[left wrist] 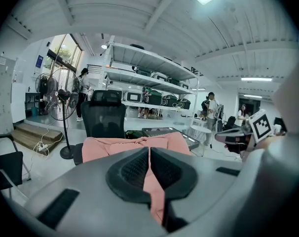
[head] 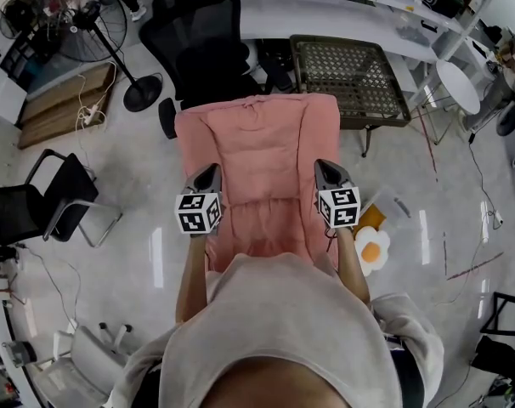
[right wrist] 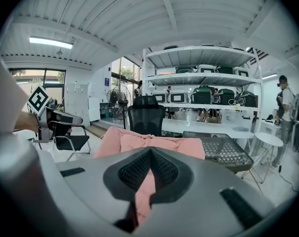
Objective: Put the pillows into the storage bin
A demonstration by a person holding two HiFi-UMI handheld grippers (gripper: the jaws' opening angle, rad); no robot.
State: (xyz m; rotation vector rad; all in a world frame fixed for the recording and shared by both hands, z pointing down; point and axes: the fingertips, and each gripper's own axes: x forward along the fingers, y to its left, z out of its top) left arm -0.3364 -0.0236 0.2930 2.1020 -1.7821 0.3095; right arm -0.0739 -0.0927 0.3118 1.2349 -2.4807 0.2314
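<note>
A large pink pillow (head: 257,168) hangs in front of me, stretched between both grippers. My left gripper (head: 208,177) is shut on the pillow's left edge, and pink fabric (left wrist: 152,181) is pinched between its jaws. At the right edge my right gripper (head: 325,170) is shut as well, with pink fabric (right wrist: 145,191) in its jaws. The storage bin (head: 351,79), a dark woven basket, stands just beyond the pillow to the right and shows in the right gripper view as the bin (right wrist: 223,149). A fried-egg-shaped pillow (head: 372,249) lies on the floor by my right arm.
A black office chair (head: 198,32) stands behind the pillow, with a standing fan (head: 96,24) to its left. A black folding chair (head: 36,202) is at the left. A long white table (head: 342,15) and a small round table (head: 457,83) lie beyond the bin.
</note>
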